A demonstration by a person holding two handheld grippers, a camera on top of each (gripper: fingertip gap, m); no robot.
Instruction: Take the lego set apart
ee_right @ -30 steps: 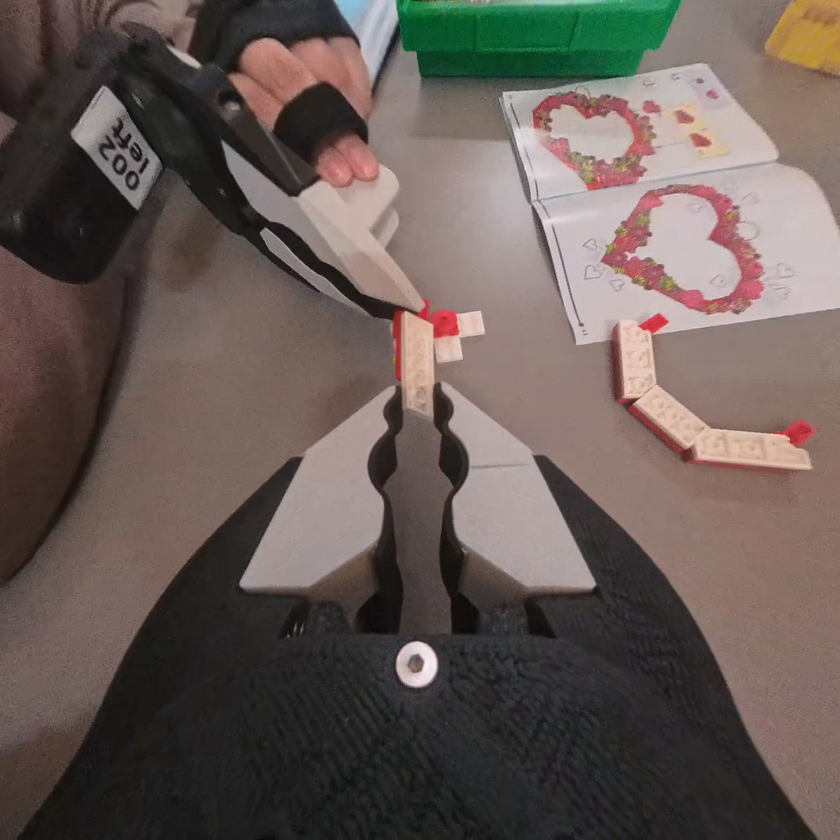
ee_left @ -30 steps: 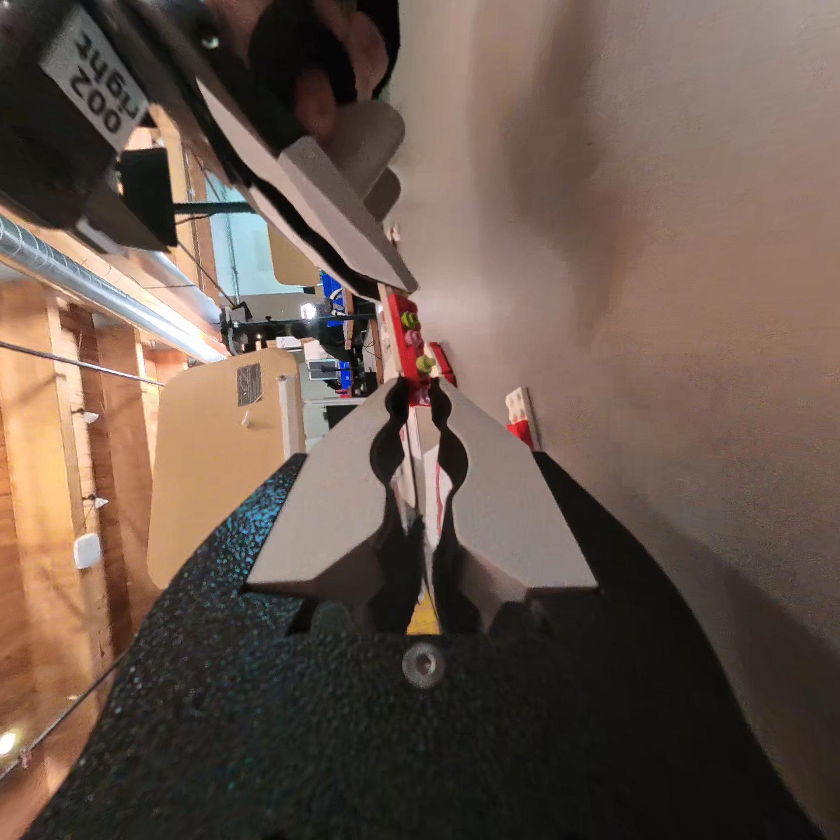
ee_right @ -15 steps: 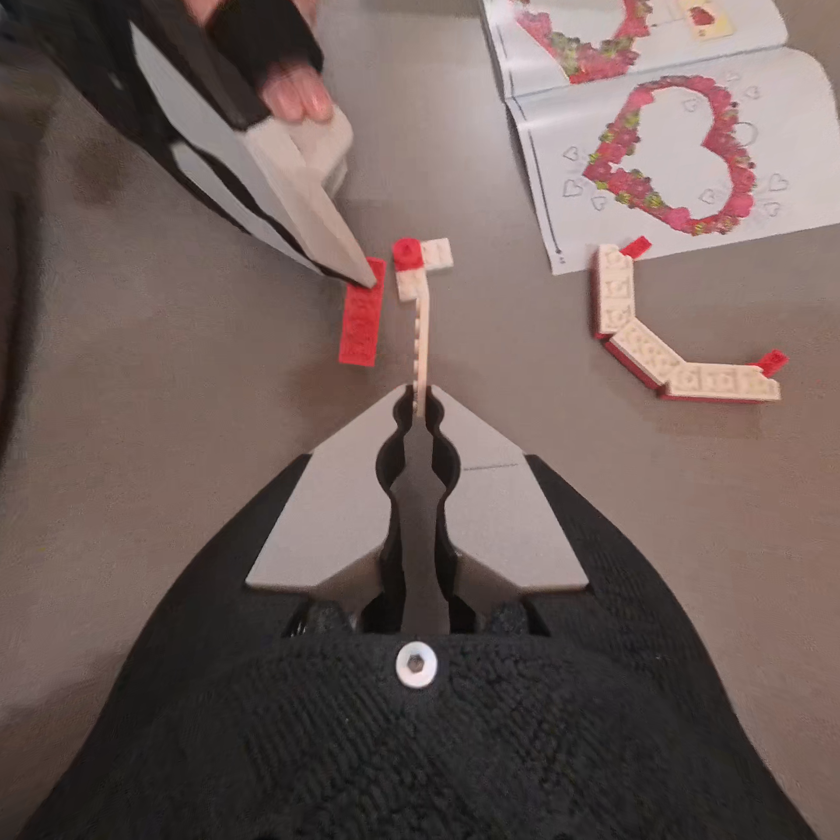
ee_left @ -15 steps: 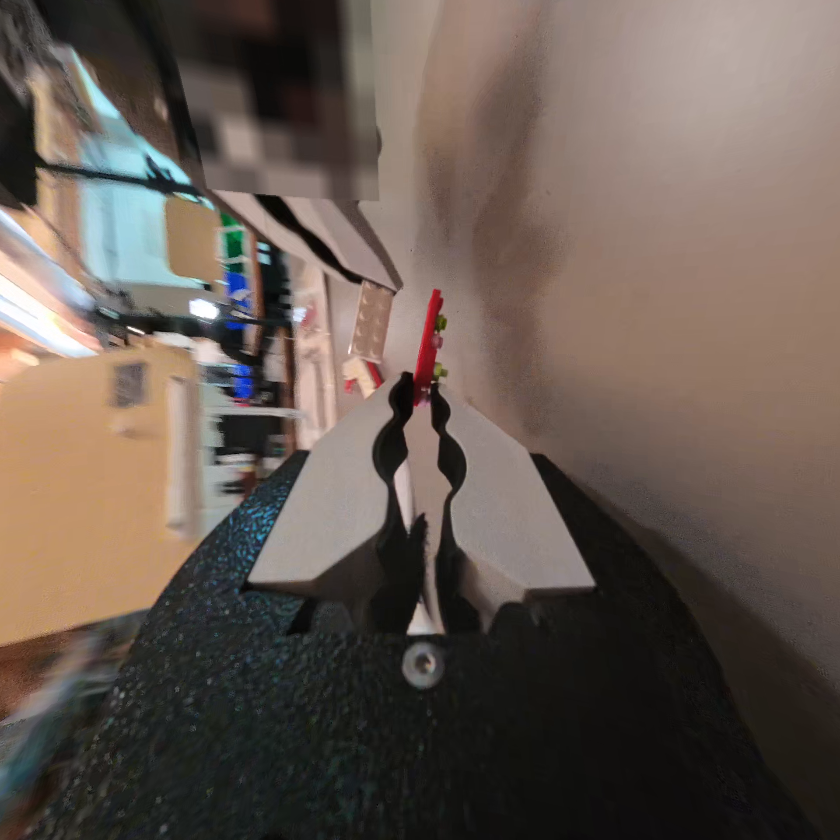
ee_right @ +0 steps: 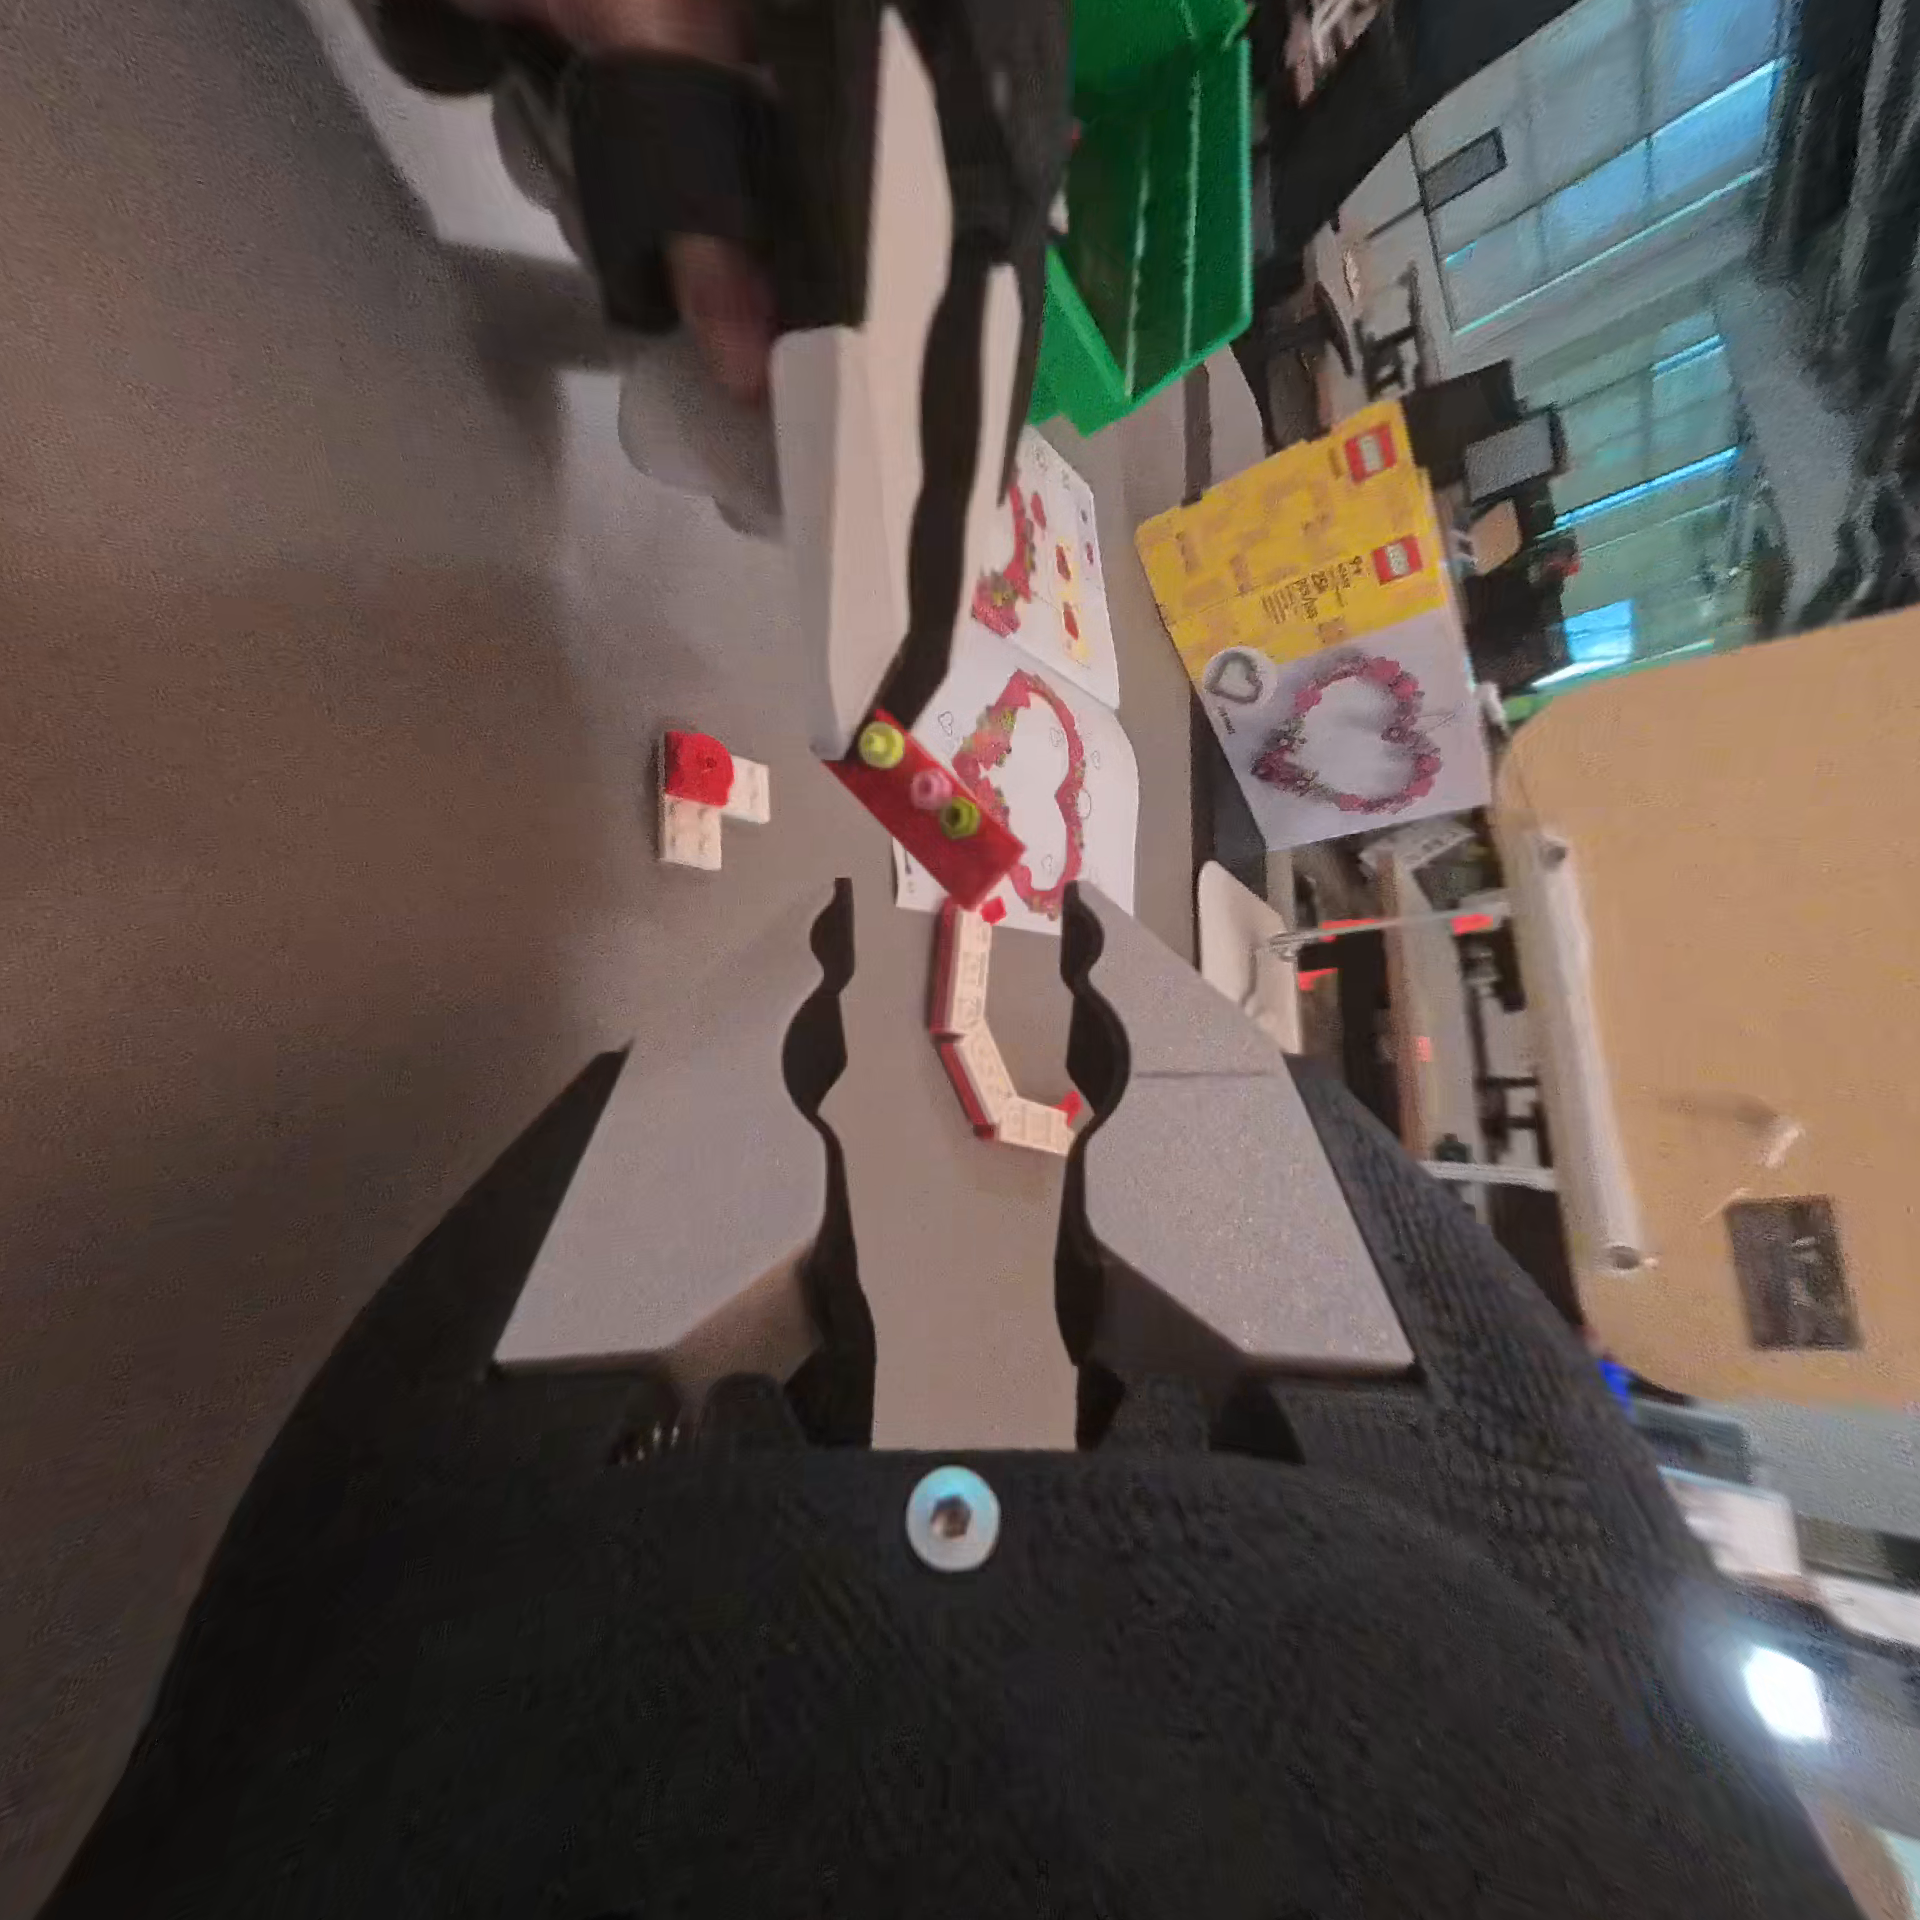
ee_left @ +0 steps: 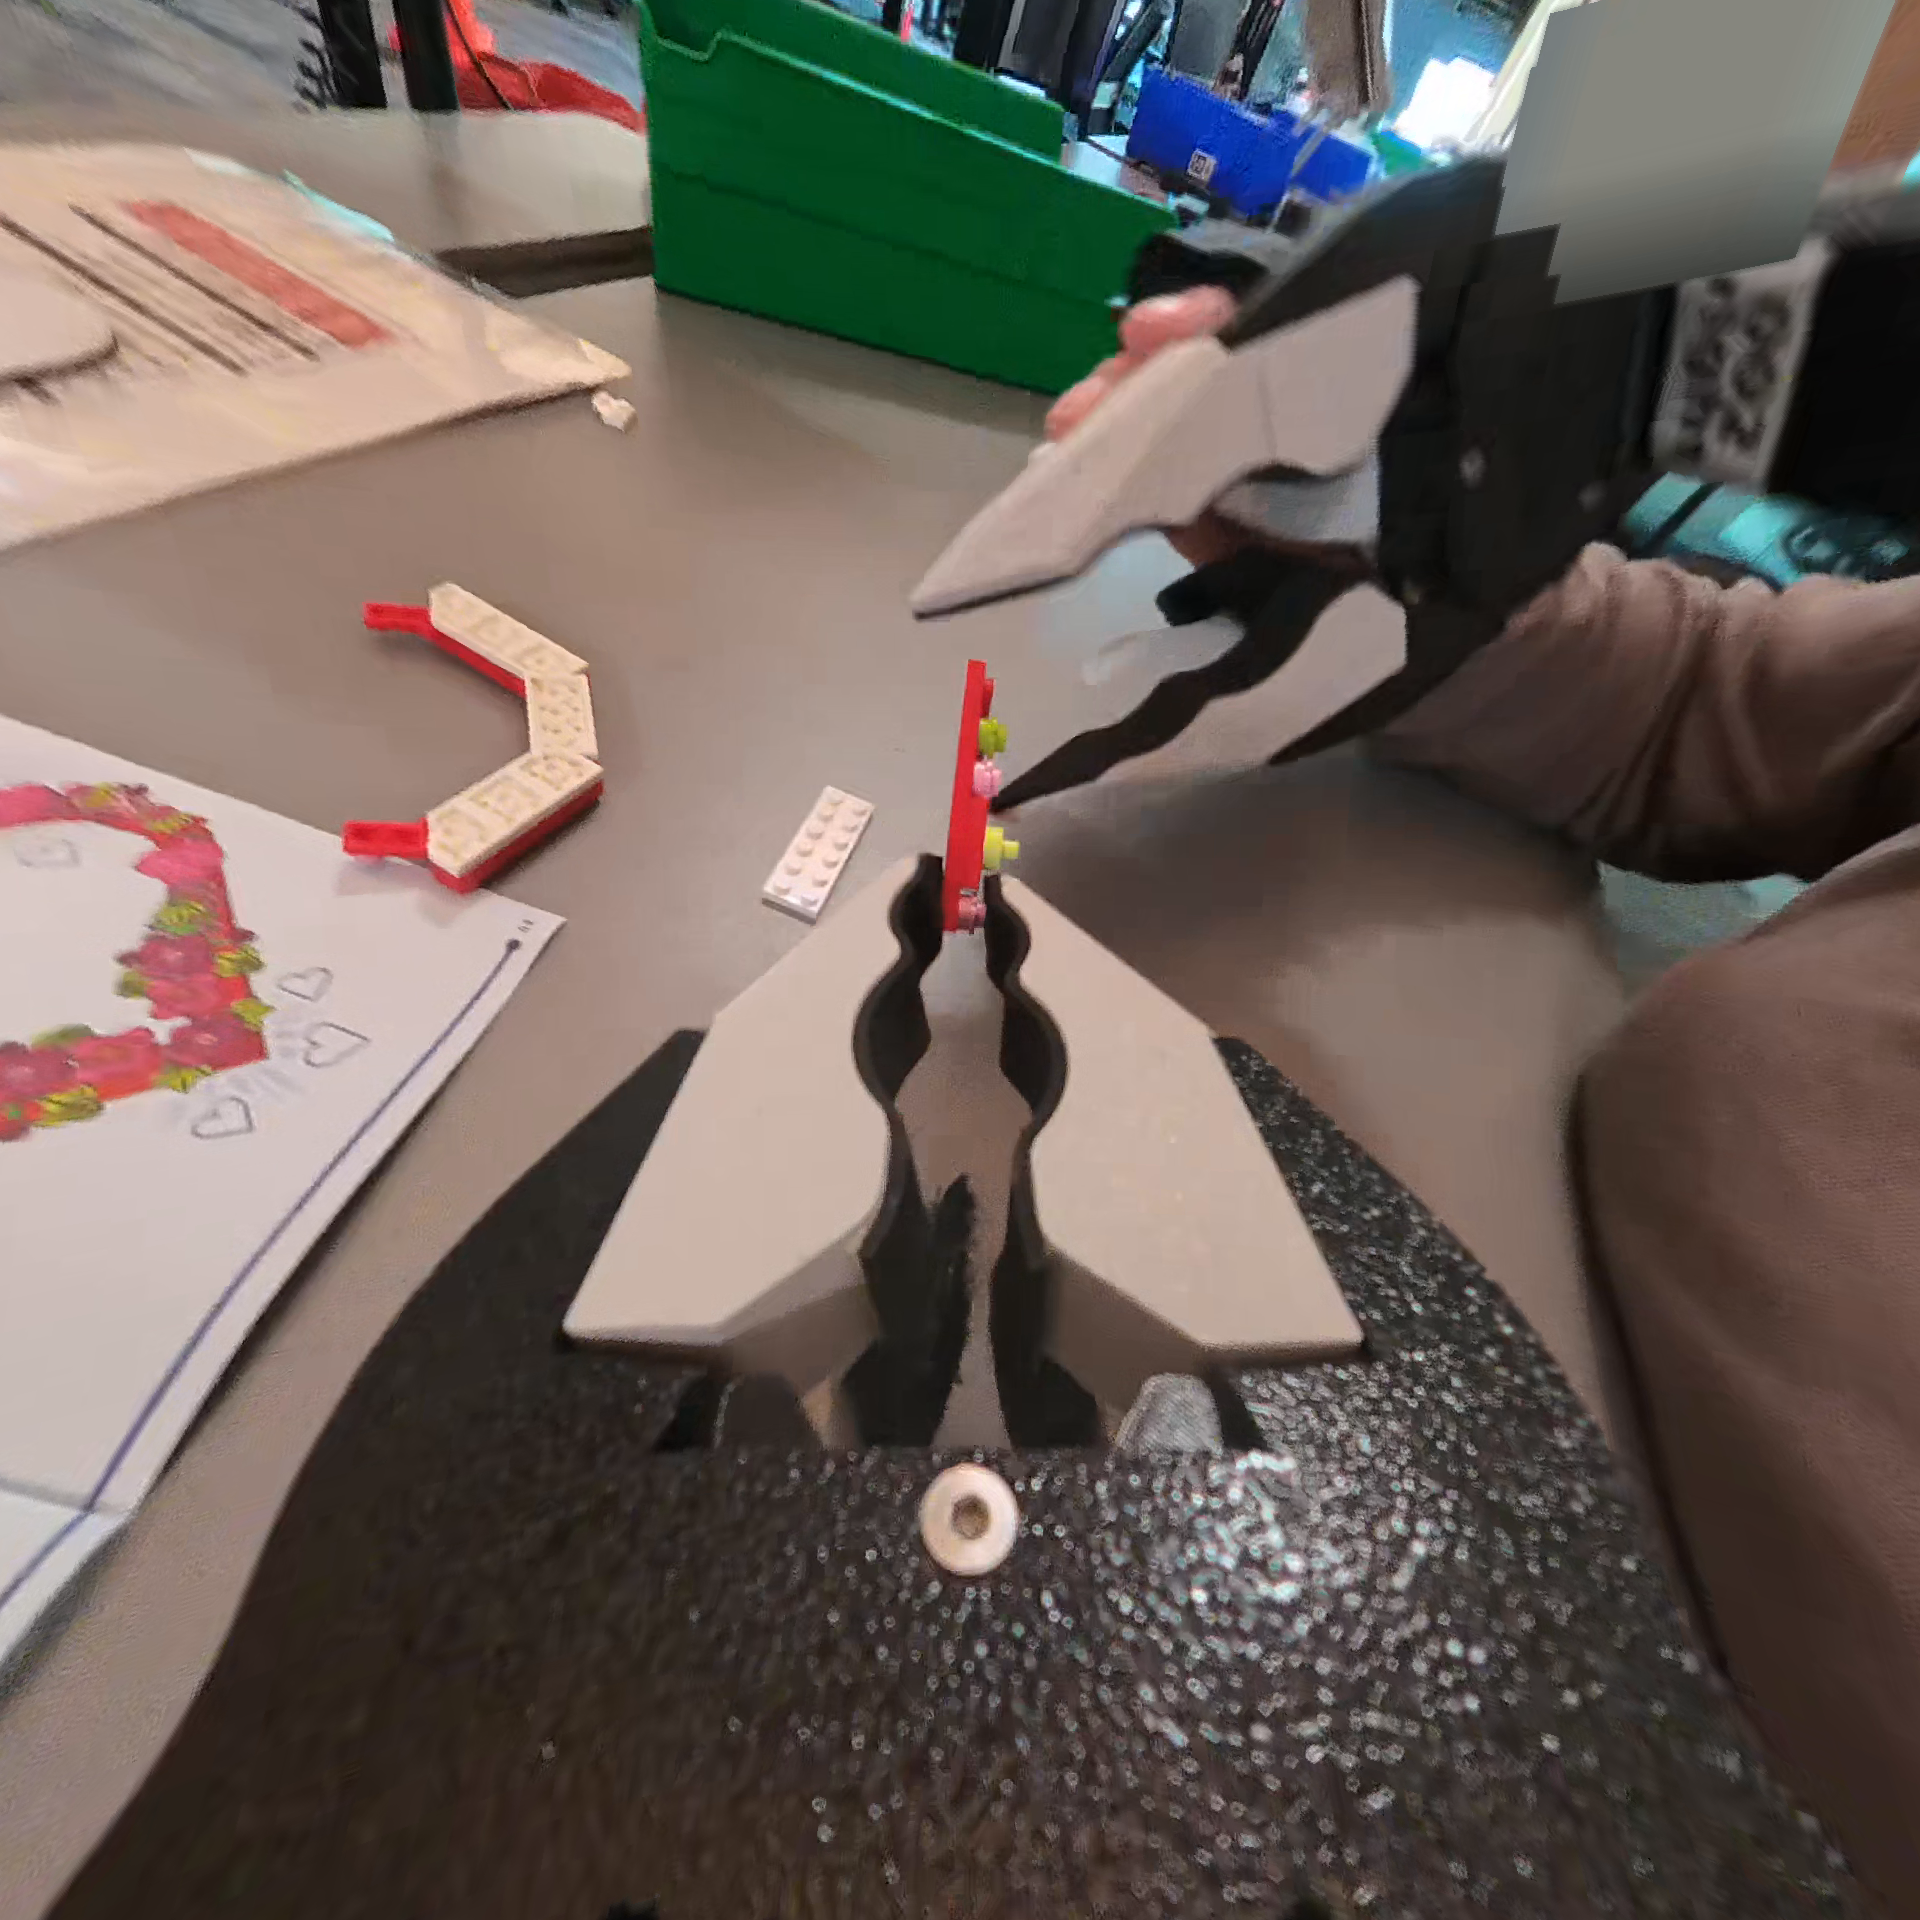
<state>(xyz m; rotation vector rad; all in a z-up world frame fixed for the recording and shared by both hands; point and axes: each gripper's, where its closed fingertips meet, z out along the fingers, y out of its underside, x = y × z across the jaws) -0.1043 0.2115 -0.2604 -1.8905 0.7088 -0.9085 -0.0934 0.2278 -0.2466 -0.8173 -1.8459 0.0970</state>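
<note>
Left wrist view: left claw (ee_left: 961,894) pinches red plate (ee_left: 971,800); right claw (ee_right: 951,899) spread; yellow printed box (ee_right: 1299,551).

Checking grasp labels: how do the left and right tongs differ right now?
The left tongs are shut on the red plate, held on edge above the table; the right tongs are open and empty. Left view is level with the table; right view is rolled sideways. Both have grey wavy fingers.

right hand-held gripper (ee_right: 951,904) opened | white plate (ee_left: 818,865) now on table (ee_left: 727,520)
</note>
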